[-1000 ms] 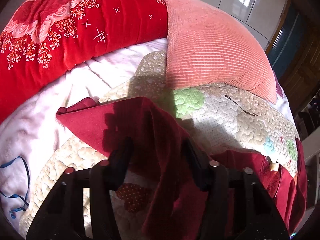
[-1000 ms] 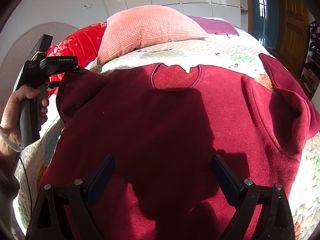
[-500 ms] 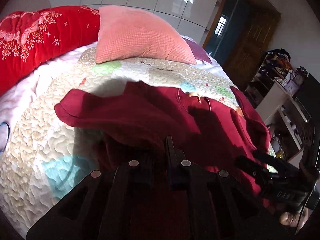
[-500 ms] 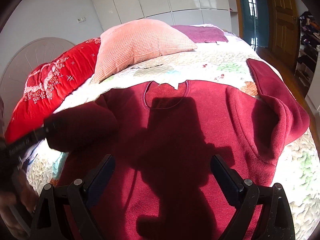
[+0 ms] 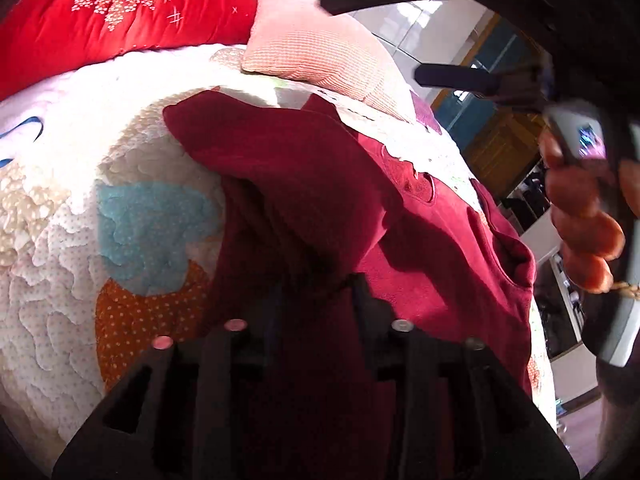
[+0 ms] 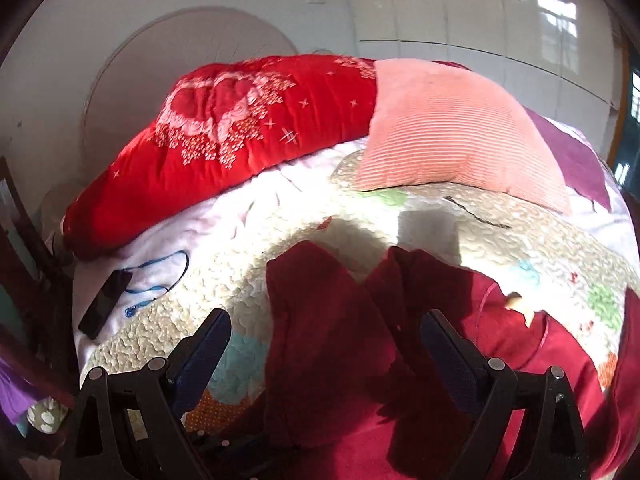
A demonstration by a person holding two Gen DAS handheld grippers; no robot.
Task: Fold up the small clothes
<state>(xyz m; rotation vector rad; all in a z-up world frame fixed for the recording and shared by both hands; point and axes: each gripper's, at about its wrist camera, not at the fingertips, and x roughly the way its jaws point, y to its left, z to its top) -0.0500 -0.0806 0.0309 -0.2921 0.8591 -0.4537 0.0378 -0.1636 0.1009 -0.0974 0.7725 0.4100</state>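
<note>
A dark red sweater point(image 5: 420, 240) lies on the quilted bedspread point(image 5: 140, 220), neckline toward the pillows. Its left sleeve point(image 5: 280, 160) is folded in over the body. My left gripper point(image 5: 316, 292) sits low at the sweater's left side, its jaws slightly apart with sleeve fabric between them. My right gripper point(image 6: 326, 344) is open above the folded sleeve point(image 6: 320, 312), touching nothing. In the left wrist view the right gripper's body and the hand holding it point(image 5: 584, 216) show at the right edge.
A red floral quilt point(image 6: 224, 140) and a pink ribbed pillow point(image 6: 452, 136) lie at the head of the bed. A black phone with a blue cable point(image 6: 106, 304) lies on the white sheet at the left. A doorway and shelves point(image 5: 520, 184) stand beyond the bed.
My left gripper carried the sleeve in over the sweater's body and its jaws have parted a little. My right gripper swung left from over the sweater's middle to over the folded sleeve.
</note>
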